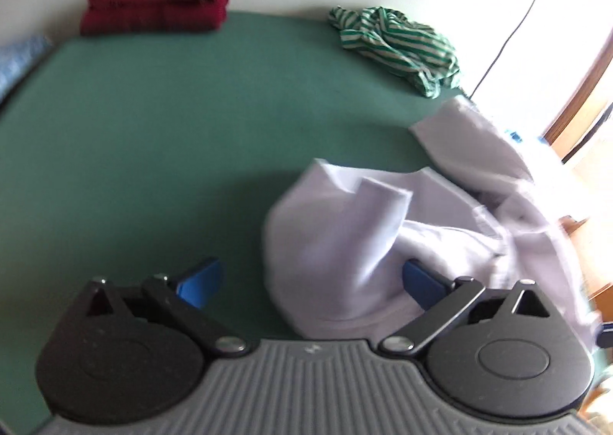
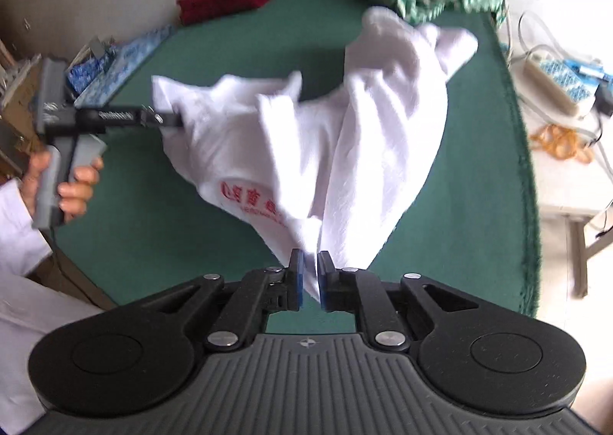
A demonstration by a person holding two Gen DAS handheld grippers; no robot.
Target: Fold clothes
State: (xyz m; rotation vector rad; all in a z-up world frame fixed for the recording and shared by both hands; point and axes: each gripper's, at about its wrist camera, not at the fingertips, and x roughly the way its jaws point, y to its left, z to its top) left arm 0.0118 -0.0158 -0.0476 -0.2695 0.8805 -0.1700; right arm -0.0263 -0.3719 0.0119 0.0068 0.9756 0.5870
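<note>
The right gripper (image 2: 310, 274) pinches the white shirt (image 2: 314, 136), but the left gripper (image 1: 310, 281) is wide open beside it, so the shirt may flop down crooked.

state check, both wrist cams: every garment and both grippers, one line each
white T-shirt: bunched, unfolded, partly lifted off the green tabletop
right gripper: shut on the white T-shirt
left gripper: open, T-shirt cloth between the fingers, not pinched
red garment: folded, at the table's far edge
green-striped garment: crumpled, unfolded, at the far right corner
</note>
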